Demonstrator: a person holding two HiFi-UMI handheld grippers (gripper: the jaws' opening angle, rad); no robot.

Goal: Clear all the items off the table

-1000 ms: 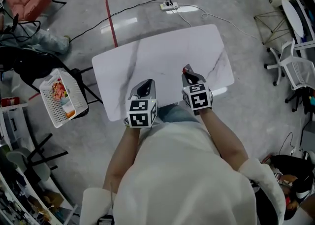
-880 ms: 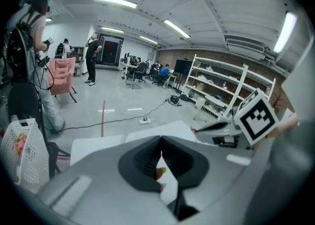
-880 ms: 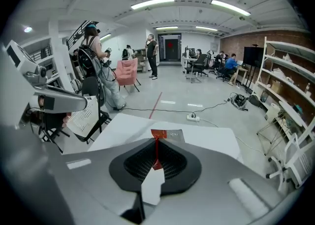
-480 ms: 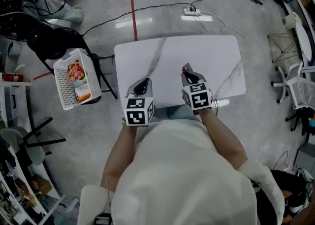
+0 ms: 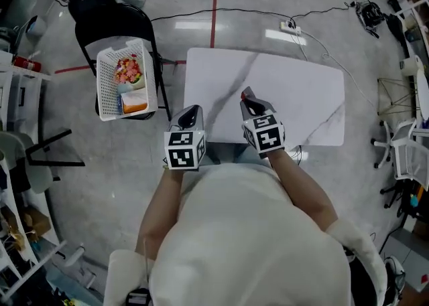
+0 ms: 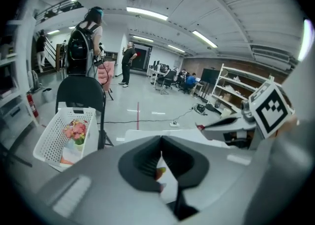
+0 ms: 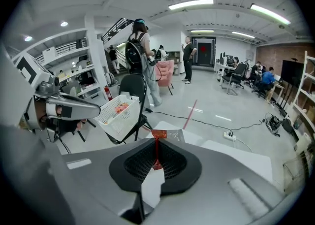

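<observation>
No readable text, brand, number or sign on anything in view.

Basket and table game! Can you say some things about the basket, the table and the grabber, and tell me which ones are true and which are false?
1. The white basket sits on a black chair. True.
2. The basket is empty. False: it holds pink flowers and a few other items.
3. The right gripper is pinching a red packet. True: its jaws are closed on the thin packet.
4. The basket stands on the table. False: it is beside the table, on the chair to the person's left.
5. The table is round and black. False: it is a white rectangle with grey veins.
</observation>
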